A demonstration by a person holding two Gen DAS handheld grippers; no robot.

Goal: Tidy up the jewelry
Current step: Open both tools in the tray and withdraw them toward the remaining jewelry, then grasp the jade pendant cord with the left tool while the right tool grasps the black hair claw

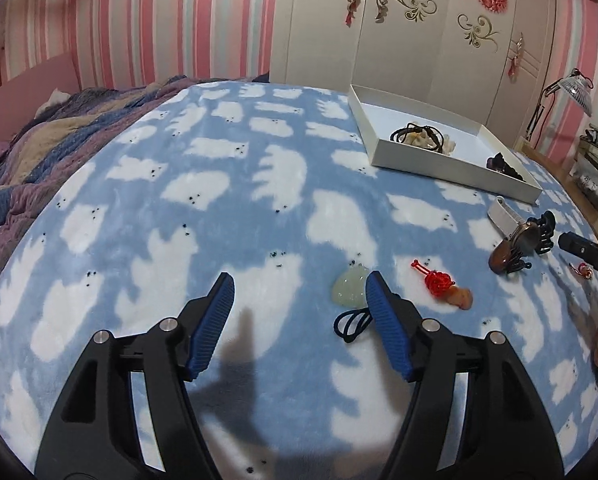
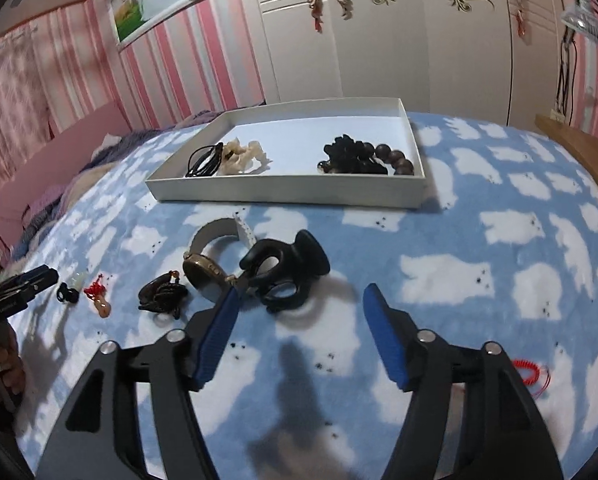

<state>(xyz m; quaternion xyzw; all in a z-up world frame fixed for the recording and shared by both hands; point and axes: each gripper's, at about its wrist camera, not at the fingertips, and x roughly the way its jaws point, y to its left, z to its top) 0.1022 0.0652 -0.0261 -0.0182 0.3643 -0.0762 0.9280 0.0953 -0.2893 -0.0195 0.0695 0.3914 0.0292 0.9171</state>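
Note:
My left gripper (image 1: 299, 280) stands open low over the blue cloud-print blanket, nothing between its fingers. A pale green jade pendant (image 1: 349, 290) and its black cord (image 1: 353, 326) lie just by the right fingertip. Further right lie a red knot charm with an orange gourd (image 1: 443, 286), a watch (image 1: 515, 246) and a black hair claw (image 1: 543, 228). My right gripper (image 2: 302, 294) is open too; the hair claw (image 2: 287, 272) lies just beyond its tips, the watch (image 2: 203, 270) by the left finger. The white tray (image 2: 287, 188) holds a corded white pendant (image 2: 239, 156) and a dark bead bracelet (image 2: 367, 158).
A dark corded bracelet (image 2: 163, 296) lies left of the watch. A red coiled cord (image 2: 533, 372) lies at the right gripper's right side. A folded striped quilt (image 1: 39, 160) covers the bed's far left. A wooden edge (image 2: 579, 148) and wardrobe doors bound the far side.

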